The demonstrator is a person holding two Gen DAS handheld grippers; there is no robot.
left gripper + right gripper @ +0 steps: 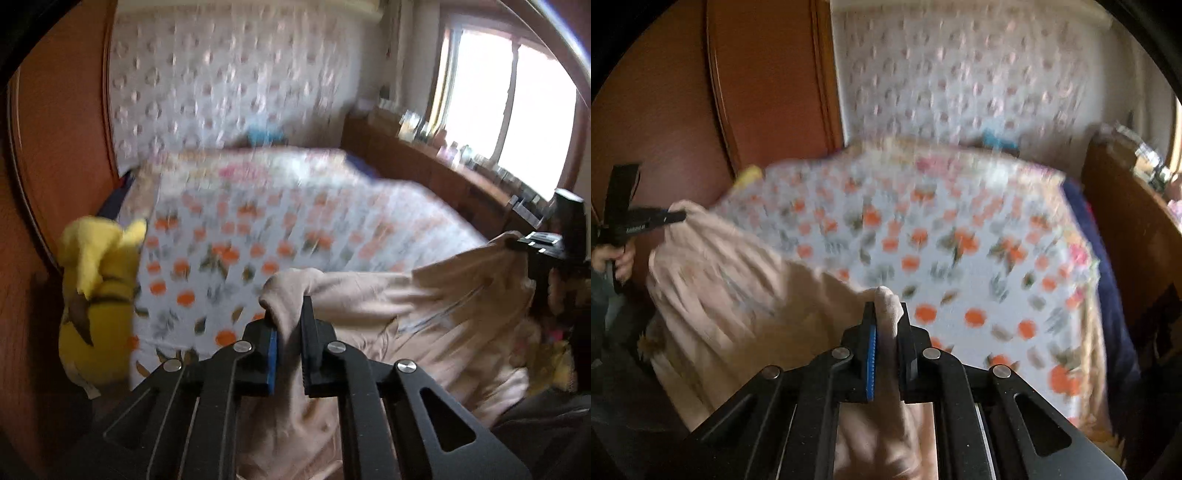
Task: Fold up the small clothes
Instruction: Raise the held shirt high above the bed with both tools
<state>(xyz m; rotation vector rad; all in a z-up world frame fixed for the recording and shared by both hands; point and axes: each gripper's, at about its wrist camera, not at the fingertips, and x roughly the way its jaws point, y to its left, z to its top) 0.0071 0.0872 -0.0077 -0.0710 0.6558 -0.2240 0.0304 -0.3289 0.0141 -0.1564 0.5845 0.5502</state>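
Note:
A beige garment (424, 314) hangs stretched in the air between my two grippers, above the near edge of the bed. My left gripper (290, 317) is shut on one upper corner of it. My right gripper (888, 314) is shut on the other upper corner; the garment also shows in the right wrist view (731, 280). The right gripper shows at the right edge of the left wrist view (517, 243), and the left gripper at the left edge of the right wrist view (677, 216). Both views are blurred by motion.
The bed has a white cover with orange fruit print (258, 229) (960, 251). A yellow plush toy (98, 295) sits at the bed's left edge by a wooden wardrobe (55, 147). A wooden shelf with small items (461, 162) runs under the window at right.

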